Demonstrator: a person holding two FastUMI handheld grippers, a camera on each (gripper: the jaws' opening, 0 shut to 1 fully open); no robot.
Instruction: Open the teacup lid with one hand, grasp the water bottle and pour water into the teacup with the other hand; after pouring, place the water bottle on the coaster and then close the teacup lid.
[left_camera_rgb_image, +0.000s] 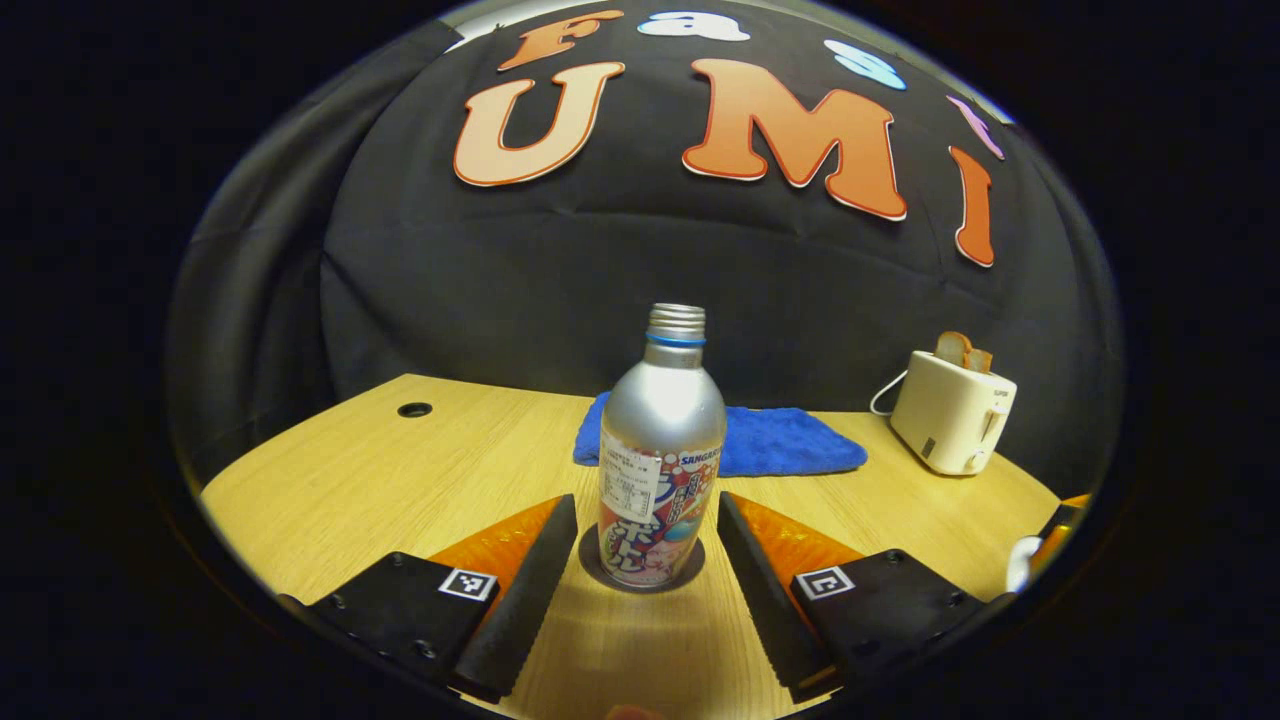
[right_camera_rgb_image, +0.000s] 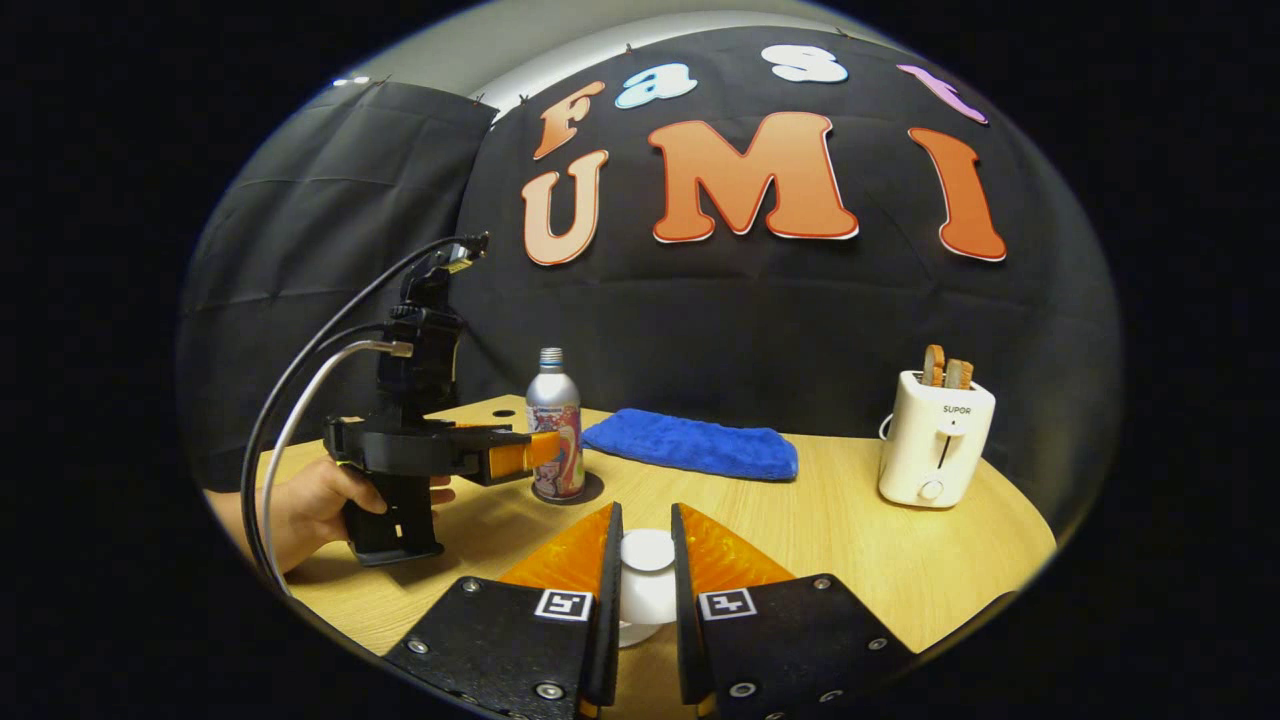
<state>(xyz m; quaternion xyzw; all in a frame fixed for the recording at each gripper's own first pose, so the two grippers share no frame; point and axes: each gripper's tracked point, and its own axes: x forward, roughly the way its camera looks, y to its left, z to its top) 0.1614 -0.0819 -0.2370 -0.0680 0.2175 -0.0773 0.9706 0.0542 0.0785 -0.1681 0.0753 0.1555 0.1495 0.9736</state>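
Observation:
A silver water bottle (left_camera_rgb_image: 661, 450) with a printed label and no cap stands upright on a dark round coaster (left_camera_rgb_image: 590, 563). My left gripper (left_camera_rgb_image: 646, 500) is open, one finger on each side of the bottle with a gap to it. The right gripper view shows that bottle (right_camera_rgb_image: 555, 425), the coaster (right_camera_rgb_image: 592, 490) and the left gripper (right_camera_rgb_image: 530, 455) held by a hand (right_camera_rgb_image: 315, 500). My right gripper (right_camera_rgb_image: 647, 512) is shut on the white teacup lid (right_camera_rgb_image: 647, 575); what lies under the lid is hidden. In the left gripper view the right gripper's white load (left_camera_rgb_image: 1022, 565) peeks in at the far right.
A blue folded cloth (right_camera_rgb_image: 692, 443) lies on the wooden table (right_camera_rgb_image: 850, 530) behind the bottle. A white toaster (right_camera_rgb_image: 935, 450) with bread slices stands at the right, its cord behind it. A cable hole (left_camera_rgb_image: 414, 409) sits at the table's back left.

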